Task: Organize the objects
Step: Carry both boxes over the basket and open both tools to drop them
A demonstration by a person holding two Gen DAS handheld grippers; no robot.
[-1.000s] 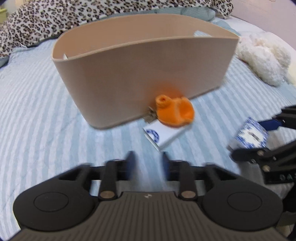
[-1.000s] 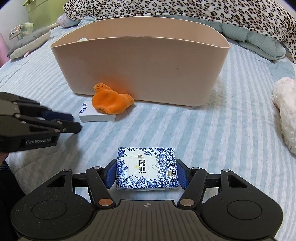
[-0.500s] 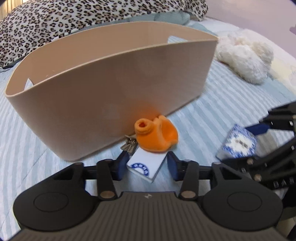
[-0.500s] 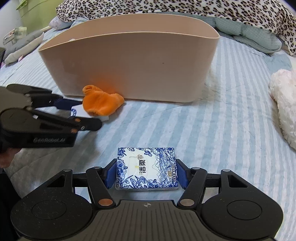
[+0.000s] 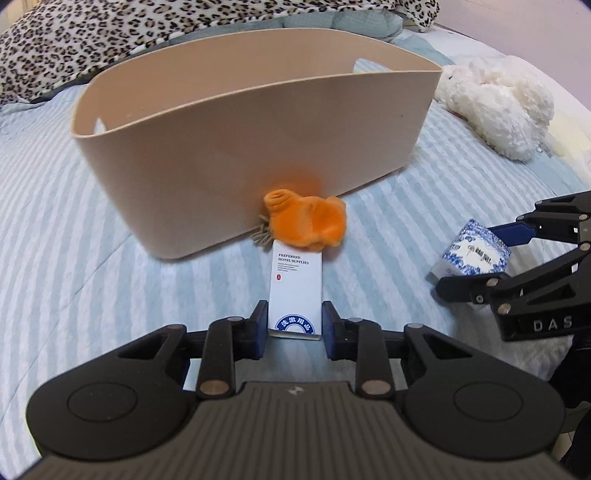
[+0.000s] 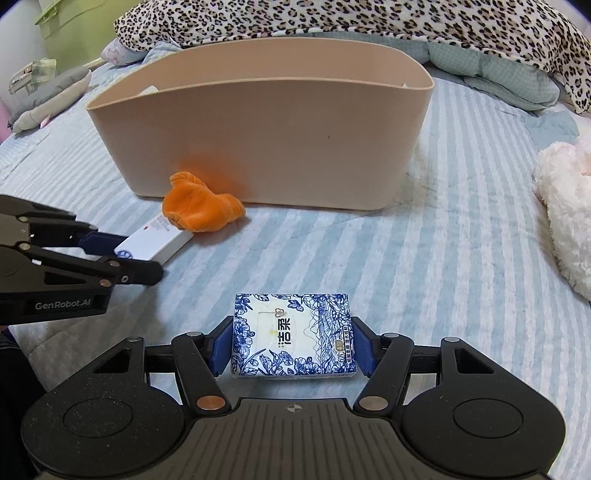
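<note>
A beige storage bin (image 5: 258, 147) stands on the striped bed; it also shows in the right wrist view (image 6: 266, 147). An orange sock (image 5: 306, 221) lies against its front wall, over keys (image 5: 260, 236). A white hotel-supplies box (image 5: 295, 291) lies in front of the sock, its near end between the fingers of my left gripper (image 5: 294, 325), which close on its sides. My right gripper (image 6: 291, 347) is shut on a blue-and-white tissue pack (image 6: 291, 336), held low over the bed. The sock (image 6: 201, 210) and white box (image 6: 155, 242) also show in the right wrist view.
A white plush toy (image 5: 495, 107) lies to the right of the bin. A leopard-print blanket (image 6: 369, 22) and teal pillows (image 6: 491, 70) lie behind it. A grey cushion (image 6: 48, 96) lies at far left. The striped sheet (image 6: 443, 258) spreads around the bin.
My left gripper has moved forward onto the white box and its fingers have closed around the box's near end. My right gripper still holds the tissue pack and has shifted slightly.
</note>
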